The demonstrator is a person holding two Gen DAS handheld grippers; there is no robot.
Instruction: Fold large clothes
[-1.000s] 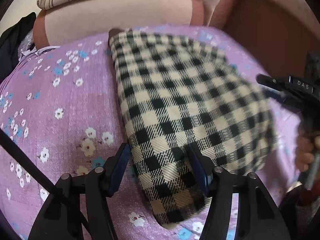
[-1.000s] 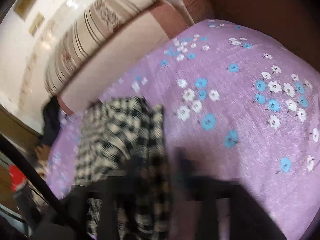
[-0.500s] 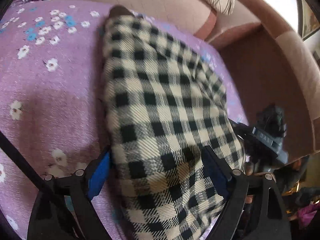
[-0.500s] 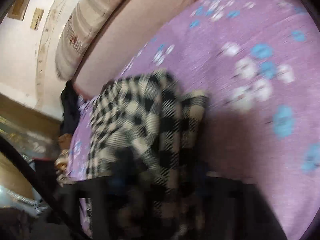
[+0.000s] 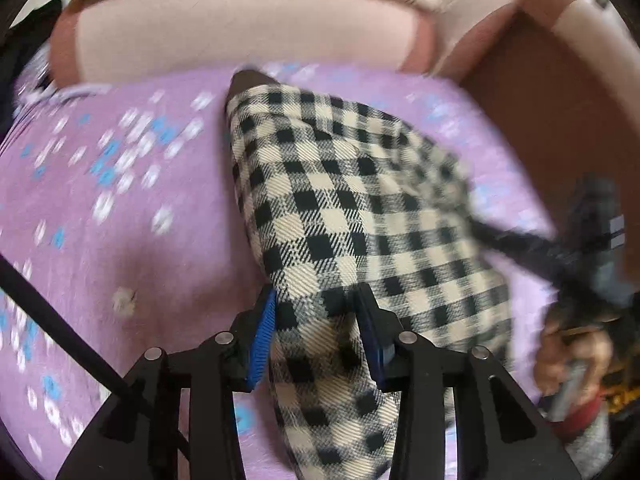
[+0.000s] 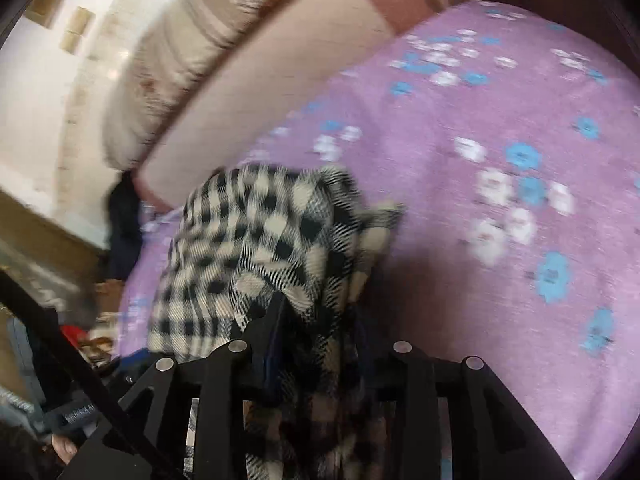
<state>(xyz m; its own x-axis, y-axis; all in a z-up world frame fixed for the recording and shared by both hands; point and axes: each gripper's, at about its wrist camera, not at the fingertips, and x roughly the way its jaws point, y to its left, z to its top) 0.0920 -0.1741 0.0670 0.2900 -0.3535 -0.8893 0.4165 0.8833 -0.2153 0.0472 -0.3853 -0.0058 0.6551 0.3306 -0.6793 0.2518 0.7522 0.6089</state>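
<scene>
Both hand-held grippers (image 5: pixel 316 336) (image 6: pixel 316 332) just closed, pinching checked cloth (image 5: pixel 340 216) on floral purple bedspread (image 5: pixel 120 240).

A home living room: a pink sofa (image 5: pixel 248 36); floral purple cover (image 6: pixel 500 208); striped cushion (image 6: pixel 180 52).

The left gripper (image 5: pixel 316 336) had just been closing, and its blue-padded jaws pinched a bunched fold of the checked garment (image 5: pixel 340 216) between them. The black-and-cream cloth ran away from the jaws across the purple flowered sheet (image 5: pixel 120 240) toward the pink sofa back (image 5: pixel 240 36) — a dark brown tip showing at its far end. At the right edge, blurred, the right gripper (image 5: pixel 520 248) reached to the garment's far side, a hand (image 5: pixel 568 352) below it.
</scene>
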